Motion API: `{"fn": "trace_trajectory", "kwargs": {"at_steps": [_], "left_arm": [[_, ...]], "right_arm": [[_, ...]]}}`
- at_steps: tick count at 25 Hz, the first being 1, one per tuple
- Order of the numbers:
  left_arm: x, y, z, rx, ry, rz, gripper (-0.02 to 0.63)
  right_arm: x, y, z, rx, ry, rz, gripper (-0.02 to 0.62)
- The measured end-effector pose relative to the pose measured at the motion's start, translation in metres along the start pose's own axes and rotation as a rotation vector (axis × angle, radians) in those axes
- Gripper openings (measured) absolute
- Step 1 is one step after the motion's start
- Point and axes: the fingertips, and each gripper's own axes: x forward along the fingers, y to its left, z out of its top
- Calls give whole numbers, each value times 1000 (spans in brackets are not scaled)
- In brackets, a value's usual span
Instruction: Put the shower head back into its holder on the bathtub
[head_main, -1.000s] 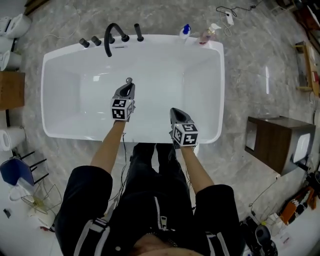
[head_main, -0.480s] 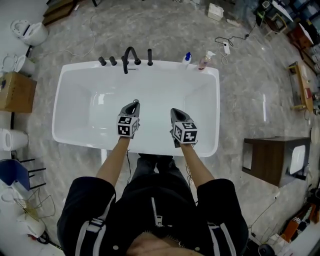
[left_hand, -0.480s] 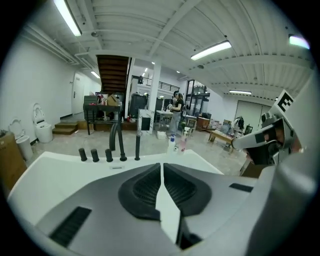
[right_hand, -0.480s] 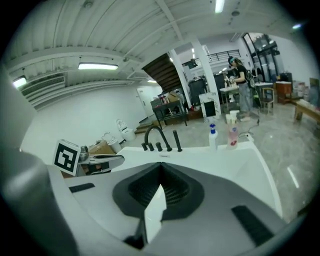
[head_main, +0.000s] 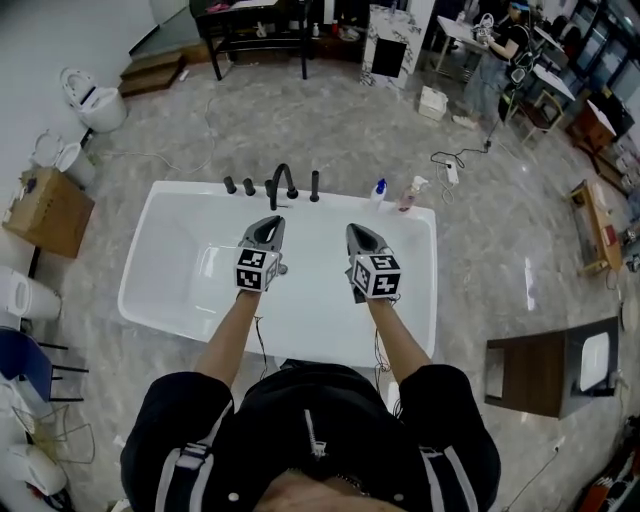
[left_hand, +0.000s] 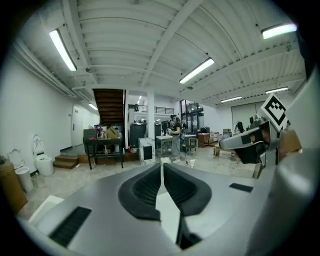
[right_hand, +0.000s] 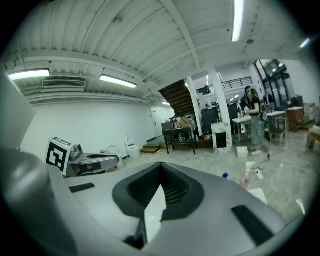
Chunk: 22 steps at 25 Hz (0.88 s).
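The left gripper (head_main: 269, 224) and right gripper (head_main: 358, 233) hang closed and empty above the white rectangular bathtub (head_main: 315, 310). The slim black shower head (head_main: 314, 185) apparently stands in its rim holder, so no hold is needed.

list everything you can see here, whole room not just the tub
bathtub: one, white, centre floor
spout: one, black, tub's far rim
upright fittings: three, black, two left of spout, one right
bottles: two, blue-capped and pinkish, far rim, right
toilets: at least two, white, left wall
box: one, brown, left of tub
cabinet: one, dark brown, lower right
table: one, black, far end
bystander: one, far right
left gripper: one, grey, jaws shut, empty, over tub
right gripper: one, grey, jaws shut, empty, over tub
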Motion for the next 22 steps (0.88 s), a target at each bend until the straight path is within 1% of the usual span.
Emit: {"fn": "trace_trajectory", "kwargs": {"at_steps": [4, 8, 11, 16, 22], "left_arm": [[-8, 9, 44, 32, -85, 3, 37], [-15, 13, 59, 27, -127, 6, 37], [-20, 17, 54, 26, -128, 14, 37], [-25, 23, 35, 12, -100, 17, 37], [-23, 23, 23, -3, -79, 13, 37]], "right_arm": [[5, 8, 43, -83, -76, -2, 5], [4, 12, 59, -140, -111, -20, 6], [3, 14, 54, -161, -110, -31, 6], [4, 13, 42, -168, -81, -32, 6], [8, 9, 28, -150, -52, -35, 6]]}}
